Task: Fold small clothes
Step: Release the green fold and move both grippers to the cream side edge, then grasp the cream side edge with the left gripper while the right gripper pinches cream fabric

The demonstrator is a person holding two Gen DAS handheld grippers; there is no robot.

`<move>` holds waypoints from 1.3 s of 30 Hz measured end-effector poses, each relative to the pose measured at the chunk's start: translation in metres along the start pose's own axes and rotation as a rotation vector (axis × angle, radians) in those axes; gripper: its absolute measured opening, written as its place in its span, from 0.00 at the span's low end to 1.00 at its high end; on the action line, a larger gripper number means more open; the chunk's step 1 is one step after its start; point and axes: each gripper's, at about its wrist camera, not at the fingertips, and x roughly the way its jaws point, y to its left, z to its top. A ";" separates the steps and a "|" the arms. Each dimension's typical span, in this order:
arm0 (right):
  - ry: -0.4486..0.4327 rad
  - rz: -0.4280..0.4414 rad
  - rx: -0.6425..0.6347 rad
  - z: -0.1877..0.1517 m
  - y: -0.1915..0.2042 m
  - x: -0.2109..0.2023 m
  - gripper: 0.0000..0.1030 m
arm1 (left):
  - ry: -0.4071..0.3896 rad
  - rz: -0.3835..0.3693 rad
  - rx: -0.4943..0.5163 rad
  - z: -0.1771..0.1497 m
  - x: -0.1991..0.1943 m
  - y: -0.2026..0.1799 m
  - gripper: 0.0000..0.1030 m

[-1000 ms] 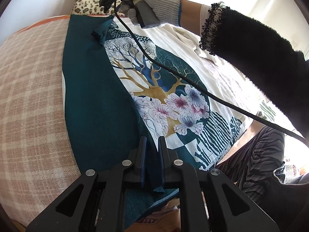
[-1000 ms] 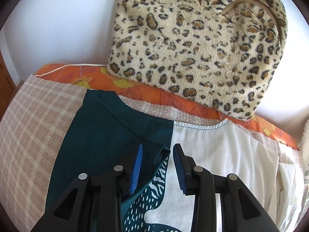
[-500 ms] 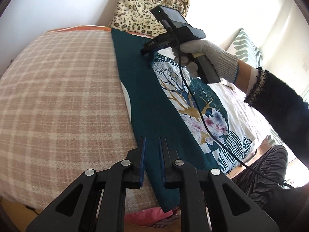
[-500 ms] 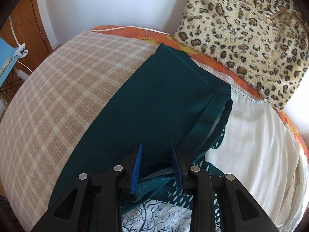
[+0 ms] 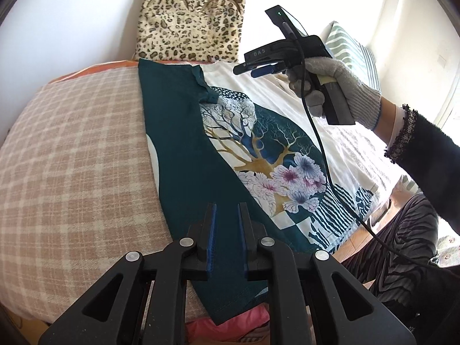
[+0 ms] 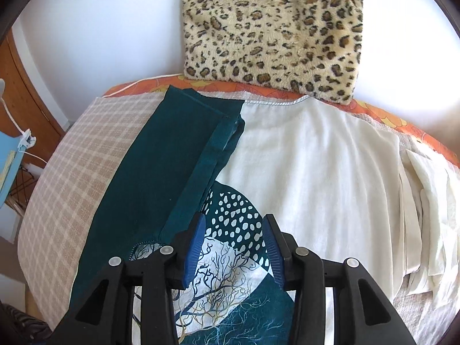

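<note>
A white shirt (image 5: 339, 132) with a teal tree-and-flower print lies spread on the bed. Its teal side panel (image 5: 178, 143) is folded over the front, and the seam edge (image 6: 218, 143) runs toward the neckline. My left gripper (image 5: 227, 230) is at the shirt's near hem. Its pads stand a narrow gap apart, and teal fabric fills that gap. My right gripper (image 6: 233, 221) hovers over the dotted top of the print. Its jaws are opening and nothing is between them. In the left wrist view a gloved hand (image 5: 333, 86) holds the right gripper (image 5: 258, 70) clear above the shirt.
A leopard-print cushion (image 6: 273, 28) leans on the wall behind the shirt. A plaid blanket (image 5: 72, 158) covers the bed to the left. Loose white cloths (image 6: 425, 215) lie at the right. A striped pillow (image 5: 350, 51), a black cable (image 5: 316, 143) and the person's striped trousers (image 5: 402, 244) are on the right.
The right gripper let go of the teal edge, opened wider and moved right, off the fold and over the print. The teal panel now lies flat. The left gripper pulled back slightly.
</note>
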 end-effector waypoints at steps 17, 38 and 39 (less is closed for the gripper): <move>-0.218 -0.022 0.244 -0.049 -0.159 -0.118 0.52 | 0.032 -0.123 0.169 0.013 0.053 -0.108 0.34; -0.241 0.082 0.317 -0.060 -0.257 -0.132 0.53 | 0.139 -0.263 0.488 0.011 0.137 -0.272 0.50; -0.235 0.081 0.314 -0.056 -0.260 -0.130 0.53 | 0.147 -0.251 0.497 0.010 0.141 -0.274 0.50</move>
